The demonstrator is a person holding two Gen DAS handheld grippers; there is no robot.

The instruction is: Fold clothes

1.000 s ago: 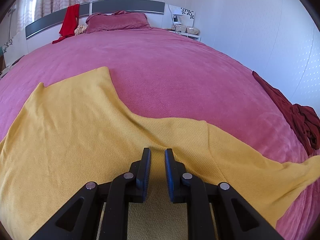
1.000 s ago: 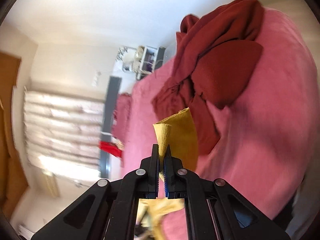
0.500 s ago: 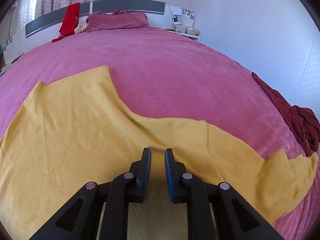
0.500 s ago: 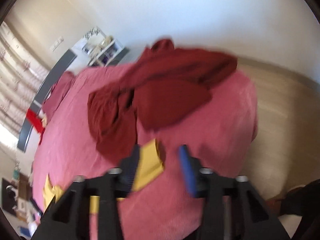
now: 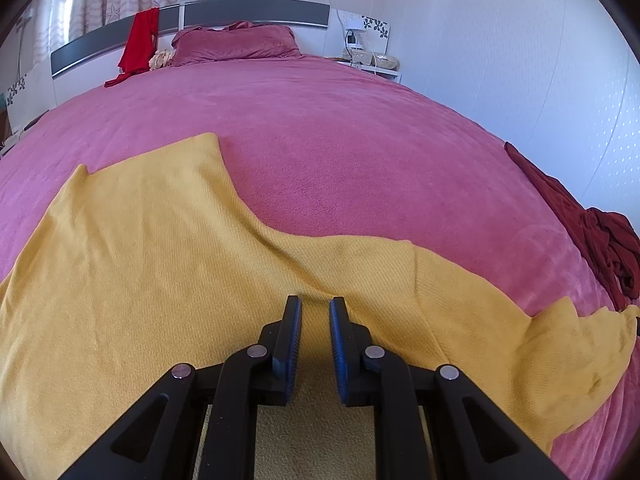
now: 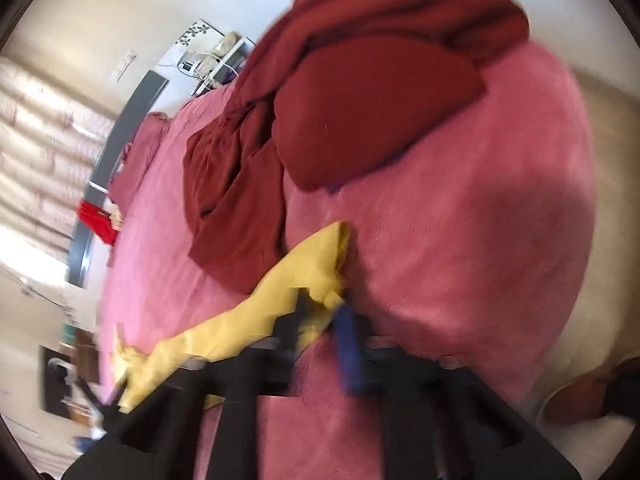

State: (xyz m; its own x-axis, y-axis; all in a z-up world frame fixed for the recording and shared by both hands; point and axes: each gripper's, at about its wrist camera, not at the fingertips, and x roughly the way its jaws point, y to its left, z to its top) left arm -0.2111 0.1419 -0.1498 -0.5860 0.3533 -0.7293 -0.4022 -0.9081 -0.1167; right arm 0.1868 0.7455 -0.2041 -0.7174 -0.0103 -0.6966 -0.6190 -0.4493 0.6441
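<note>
Yellow sweater [image 5: 168,264] lies spread across the lower half of the left wrist view on the pink bedspread [image 5: 328,128], its sleeve [image 5: 560,344] trailing to the lower right, toward the dark red heap of clothes [image 5: 600,240] at the right edge. Our left gripper [image 5: 315,328] sits low at the bottom centre over the sweater's near edge, jaws narrow; we cannot tell whether any knit is pinched between them. In the blurred right wrist view our right gripper [image 6: 324,320] is at the bottom centre, at the sleeve end [image 6: 316,264], which lies just below the dark red heap [image 6: 352,92]. Its jaws are closing and show only a narrow gap, with bedspread visible between them and the yellow cloth just to their left. We judge we are at the sleeve step of the fold. Next we need a firm pinch on the sleeve end, then a carry across the body without snagging the red heap.
</note>
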